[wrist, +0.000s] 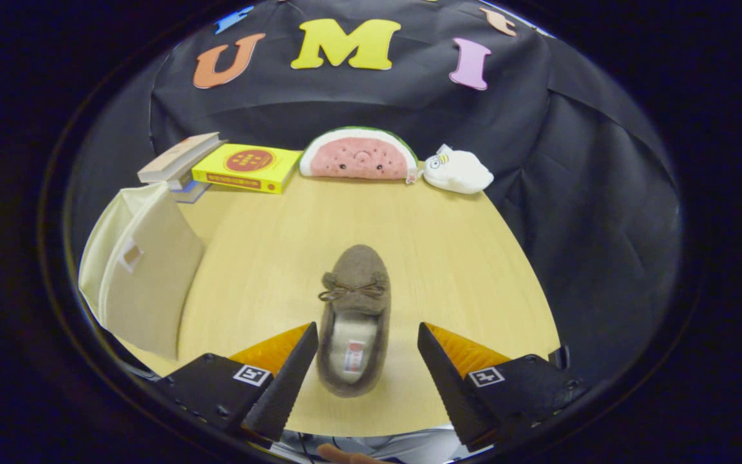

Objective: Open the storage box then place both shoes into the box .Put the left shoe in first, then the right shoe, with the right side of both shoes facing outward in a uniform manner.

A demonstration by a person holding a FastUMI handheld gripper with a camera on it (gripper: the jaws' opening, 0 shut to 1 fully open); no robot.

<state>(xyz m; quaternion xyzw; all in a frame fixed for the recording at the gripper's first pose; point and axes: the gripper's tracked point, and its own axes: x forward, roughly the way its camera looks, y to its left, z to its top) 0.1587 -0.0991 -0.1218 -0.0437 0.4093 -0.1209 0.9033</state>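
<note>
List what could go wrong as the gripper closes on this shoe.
The gripper is open, and the brown shoe lies closer to one finger than the other, so closing may push it sideways. Its soft collar could buckle and slip. The storage box stands off to the side, so the carry may swing the shoe.

— What lies along the back of the wooden table [448, 258]?
— A watermelon-slice plush [358, 154] in the middle, with a white plush toy [458, 171] just beside it.
— And on its other side?
— A yellow book [247, 167] lying flat, touching a small stack of books [180, 162].
</note>
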